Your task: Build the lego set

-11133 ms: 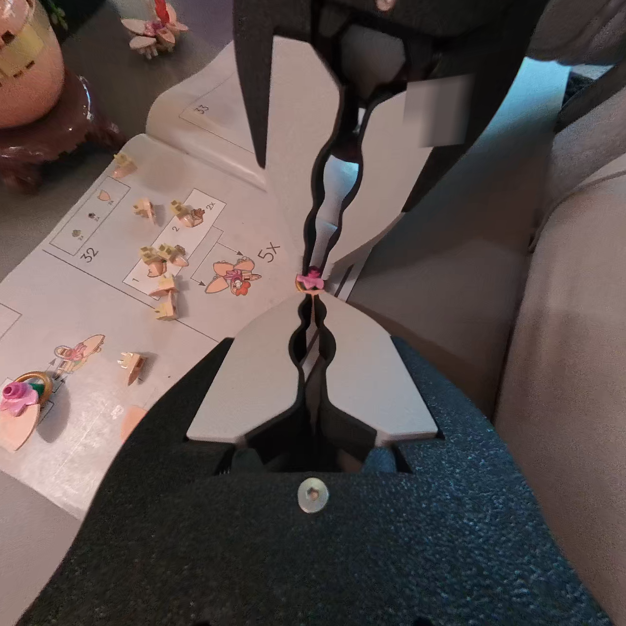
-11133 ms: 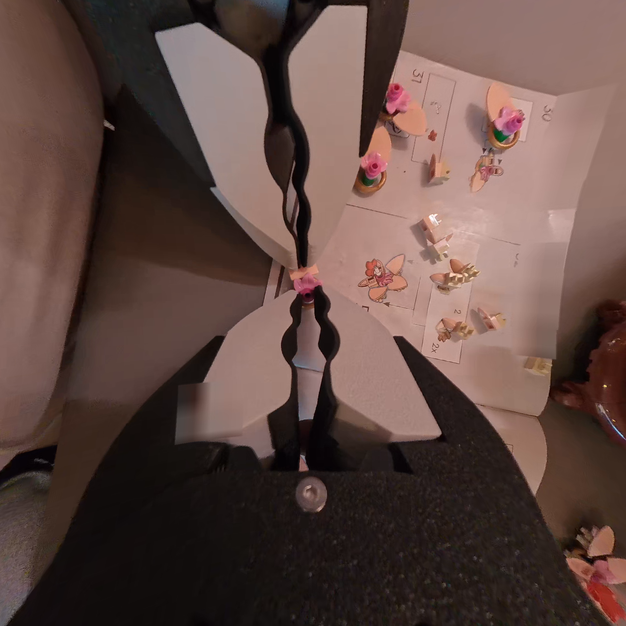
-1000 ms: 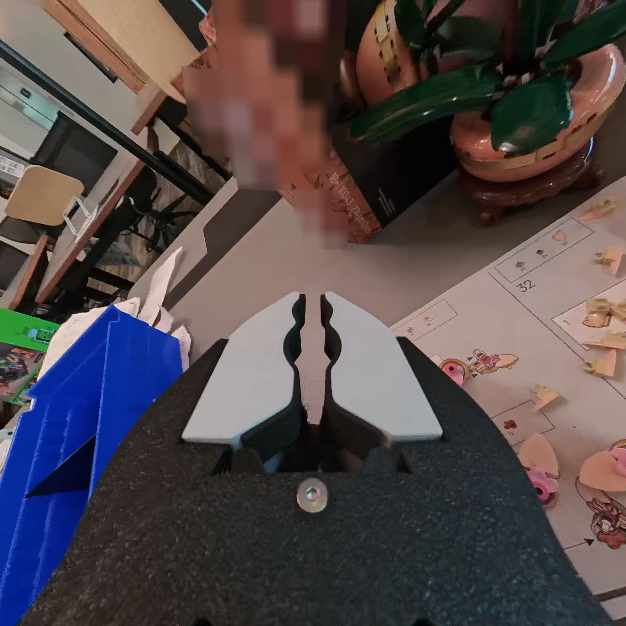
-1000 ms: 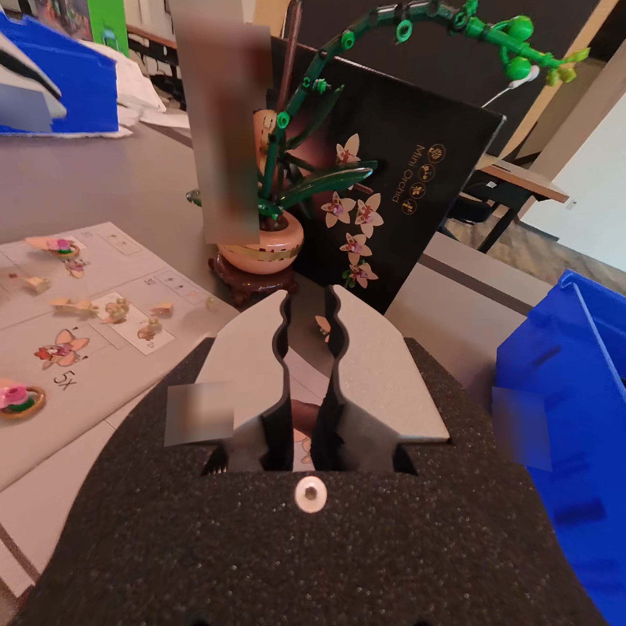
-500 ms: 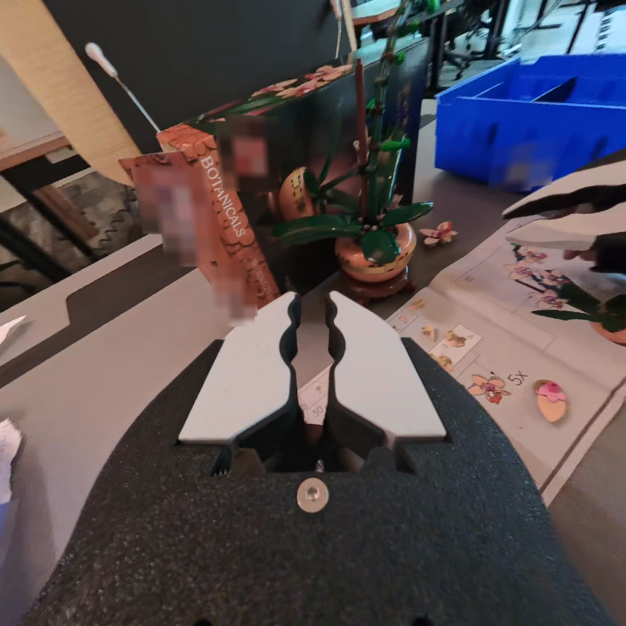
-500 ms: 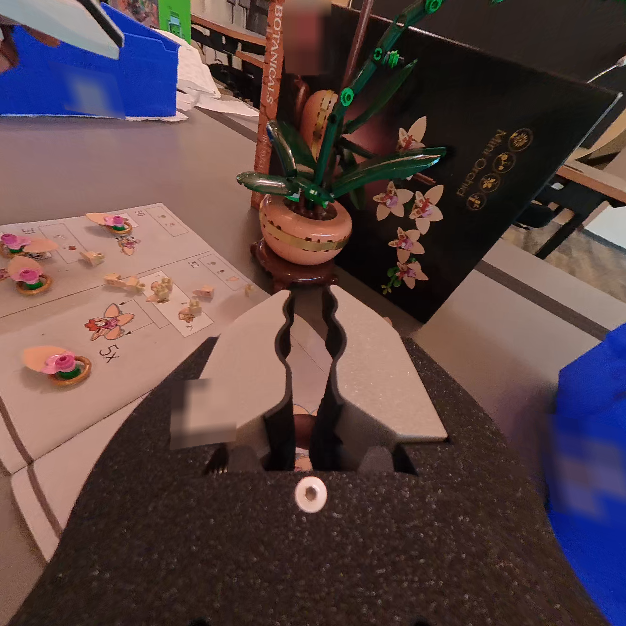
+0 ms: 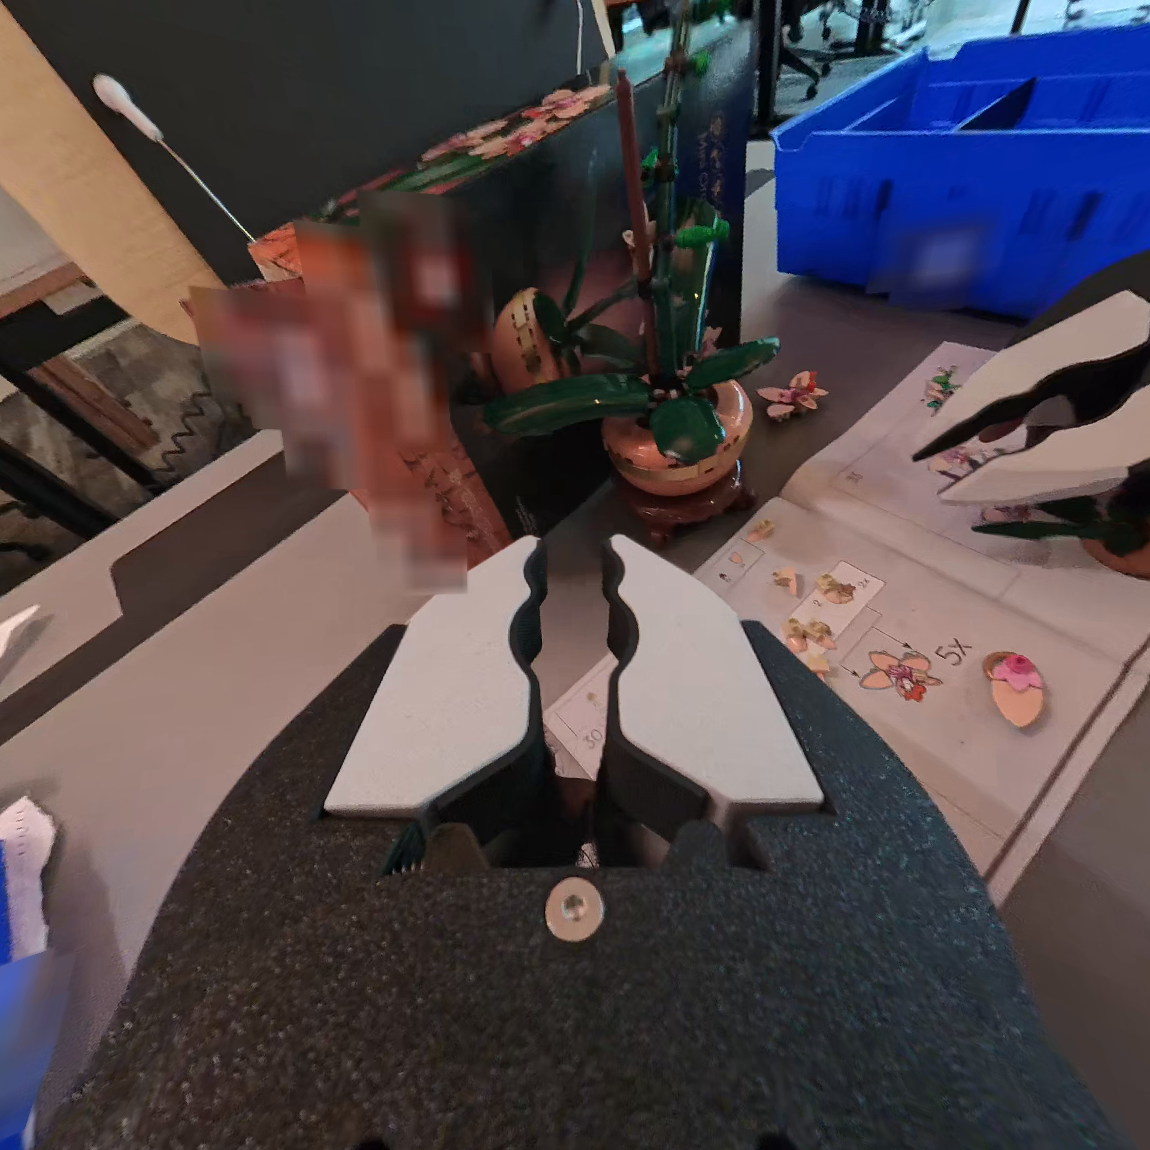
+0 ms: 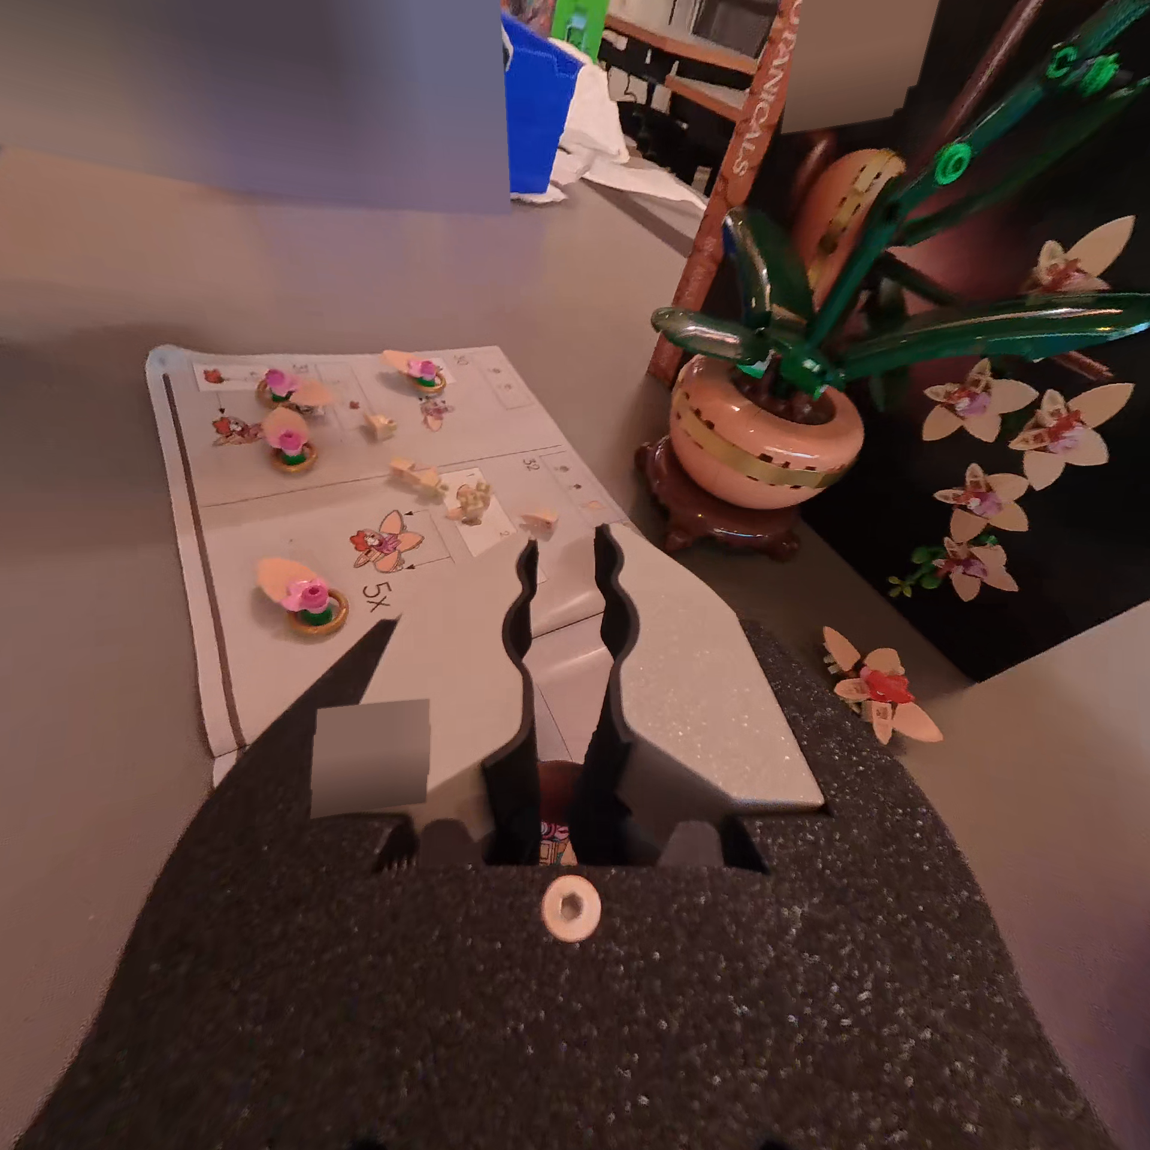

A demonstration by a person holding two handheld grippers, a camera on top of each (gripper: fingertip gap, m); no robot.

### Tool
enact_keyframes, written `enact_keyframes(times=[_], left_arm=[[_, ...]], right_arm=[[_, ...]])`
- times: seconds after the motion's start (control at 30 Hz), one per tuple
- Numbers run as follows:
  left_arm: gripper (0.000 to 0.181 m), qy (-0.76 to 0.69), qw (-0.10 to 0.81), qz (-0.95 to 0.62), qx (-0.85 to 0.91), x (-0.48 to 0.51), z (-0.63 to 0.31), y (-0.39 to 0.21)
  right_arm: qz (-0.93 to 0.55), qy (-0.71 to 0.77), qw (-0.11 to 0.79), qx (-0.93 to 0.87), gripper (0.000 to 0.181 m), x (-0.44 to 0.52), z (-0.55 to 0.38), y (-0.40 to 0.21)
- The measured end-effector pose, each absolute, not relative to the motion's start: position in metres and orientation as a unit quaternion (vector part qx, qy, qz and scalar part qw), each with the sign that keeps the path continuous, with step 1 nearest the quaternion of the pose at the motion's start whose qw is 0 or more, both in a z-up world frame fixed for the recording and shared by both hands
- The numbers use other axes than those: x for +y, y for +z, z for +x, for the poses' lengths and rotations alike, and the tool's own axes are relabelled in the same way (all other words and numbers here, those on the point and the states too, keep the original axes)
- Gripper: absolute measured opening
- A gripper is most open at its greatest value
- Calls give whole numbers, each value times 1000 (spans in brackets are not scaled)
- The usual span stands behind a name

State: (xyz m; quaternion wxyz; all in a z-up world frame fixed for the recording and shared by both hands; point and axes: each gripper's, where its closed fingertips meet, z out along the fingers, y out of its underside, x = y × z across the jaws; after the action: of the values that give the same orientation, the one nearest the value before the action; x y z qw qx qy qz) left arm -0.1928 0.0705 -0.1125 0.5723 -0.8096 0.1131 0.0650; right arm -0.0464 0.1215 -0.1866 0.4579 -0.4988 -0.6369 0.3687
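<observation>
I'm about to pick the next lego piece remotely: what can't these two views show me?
- Left wrist view: left gripper covers the instruction booklet's near-left pages.
- Right wrist view: right gripper hides the booklet's near corner.
- Orchid stem: its top is cut by the frame.
- Tan loose pieces: too small to tell shapes.

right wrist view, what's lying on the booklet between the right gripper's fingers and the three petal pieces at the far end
Loose tan petal bits scattered mid-page on the instruction booklet, beyond the right gripper. A fourth pink-and-tan petal piece on a gold ring lies to the left.
</observation>
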Motion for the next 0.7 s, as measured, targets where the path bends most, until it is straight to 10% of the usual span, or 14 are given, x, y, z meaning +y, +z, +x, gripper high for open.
enact_keyframes(times=[0.03,0.6,0.7], left_arm=[[16,56,564,-815,117,69,-192,-118],[16,22,556,-822,118,67,-209,-143],[16,25,563,-819,110,66,-213,-140]], right_arm=[[-499,367,452,-642,18,120,-47,-189],[-572,280,217,-740,15,113,-56,-242],[-631,175,364,-663,8,181,-61,-213]])
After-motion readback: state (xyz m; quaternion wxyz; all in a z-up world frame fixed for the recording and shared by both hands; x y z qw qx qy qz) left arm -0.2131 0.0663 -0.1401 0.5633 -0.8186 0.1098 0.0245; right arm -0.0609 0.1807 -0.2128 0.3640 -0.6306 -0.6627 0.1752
